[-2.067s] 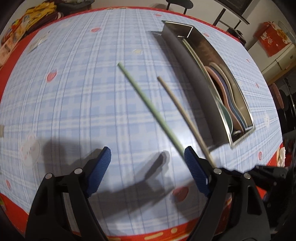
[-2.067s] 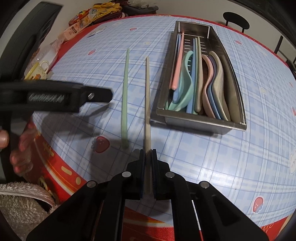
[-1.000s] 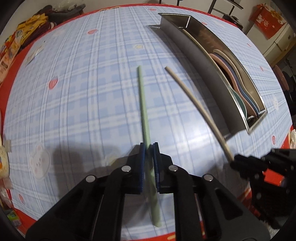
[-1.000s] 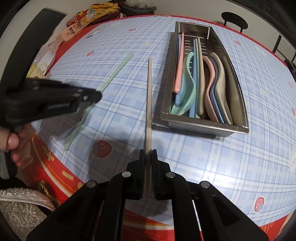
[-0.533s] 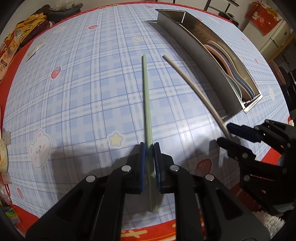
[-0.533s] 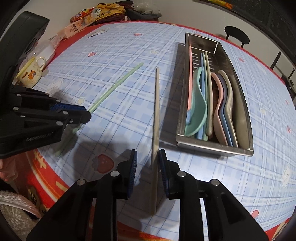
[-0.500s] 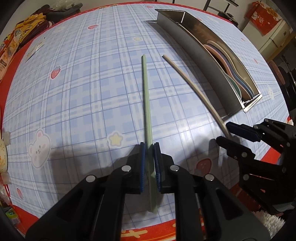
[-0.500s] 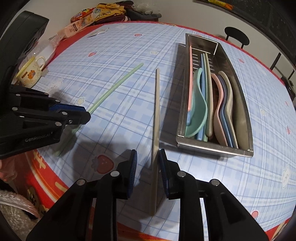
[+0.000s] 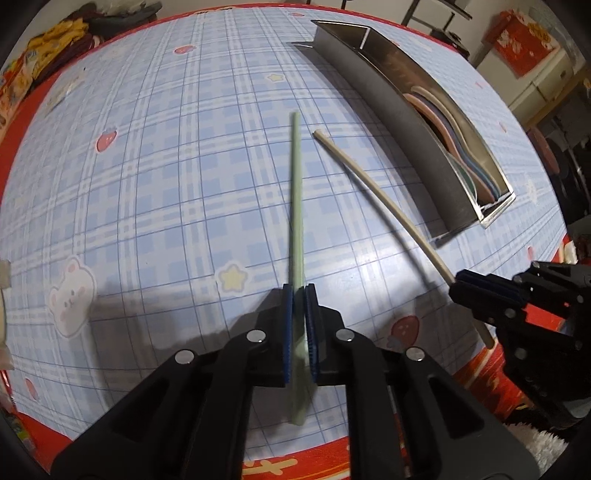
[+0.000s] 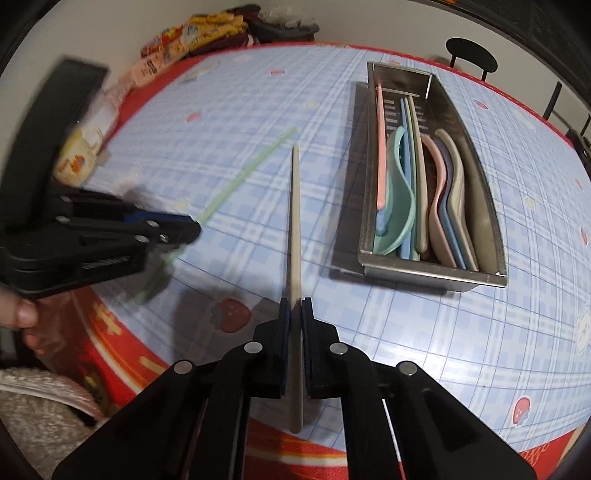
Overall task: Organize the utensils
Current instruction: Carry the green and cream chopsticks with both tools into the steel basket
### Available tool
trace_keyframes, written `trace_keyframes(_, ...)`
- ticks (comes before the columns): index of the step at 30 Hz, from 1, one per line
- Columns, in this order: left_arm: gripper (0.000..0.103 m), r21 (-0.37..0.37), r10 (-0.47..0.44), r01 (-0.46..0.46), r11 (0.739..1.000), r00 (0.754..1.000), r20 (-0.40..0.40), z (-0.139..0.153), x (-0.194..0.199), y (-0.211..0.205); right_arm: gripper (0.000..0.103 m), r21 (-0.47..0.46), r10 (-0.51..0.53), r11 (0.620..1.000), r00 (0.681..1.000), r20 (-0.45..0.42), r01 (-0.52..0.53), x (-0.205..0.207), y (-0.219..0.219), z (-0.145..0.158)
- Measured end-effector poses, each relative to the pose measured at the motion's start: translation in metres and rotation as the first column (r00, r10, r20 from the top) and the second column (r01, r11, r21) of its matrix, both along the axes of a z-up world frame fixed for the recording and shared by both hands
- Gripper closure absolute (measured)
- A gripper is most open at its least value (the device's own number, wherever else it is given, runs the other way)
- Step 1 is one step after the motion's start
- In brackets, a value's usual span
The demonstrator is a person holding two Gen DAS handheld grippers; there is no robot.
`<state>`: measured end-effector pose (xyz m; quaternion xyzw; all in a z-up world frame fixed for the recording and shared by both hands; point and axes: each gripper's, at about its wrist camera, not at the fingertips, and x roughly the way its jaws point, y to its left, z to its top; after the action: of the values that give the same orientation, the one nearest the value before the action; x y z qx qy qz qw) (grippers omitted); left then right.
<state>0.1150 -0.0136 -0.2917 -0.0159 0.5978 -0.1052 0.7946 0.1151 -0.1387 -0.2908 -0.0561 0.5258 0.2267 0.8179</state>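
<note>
Steel tray (image 10: pixel 436 275) on checked tablecloth (image 9: pixel 177 177); landmark. Left gripper (image 9: pixel 298 291): pads clamped on green chopstick (image 9: pixel 296 192), which lies to the left of the tray, well apart. Right gripper (image 10: pixel 294 306): pads clamped on beige chopstick (image 10: pixel 294 221), between green chopstick and tray. Right wrist view alone shows the tray's contents: coloured spoons and chopsticks (image 10: pixel 413 192), plus a mug (image 10: pixel 75 158) far left. Left wrist view shows only the tray's outer wall and spoon edges.

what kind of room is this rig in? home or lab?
Most likely a home dining area: a table under a blue plaid cartoon-print tablecloth, a steel utensil tray of pastel spoons and chopsticks, snack packets and a black chair behind.
</note>
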Motion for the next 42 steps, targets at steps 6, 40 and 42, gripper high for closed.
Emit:
trace_keyframes(6, 0.092, -0.094, 0.033, -0.032, 0.995, 0.999, 0.013, 0.014, -0.006, 0.018, 0.096, 0.071, -0.030, 0.997, 0.999, 0.041, 0.027, -0.005, -0.010, 0.025)
trace_keyframes(40, 0.092, -0.283, 0.143, -0.113, 0.953, 0.986, 0.088, 0.081, 0.023, 0.006, 0.096, 0.128, -0.224, 0.970, 0.964, 0.140, 0.207, 0.046, -0.073, 0.068)
trace_keyframes(42, 0.092, -0.292, 0.145, -0.114, 0.949, 0.986, 0.087, 0.083, 0.029, -0.001, 0.096, 0.131, -0.242, 0.965, 0.962, 0.124, 0.226, 0.058, -0.076, 0.064)
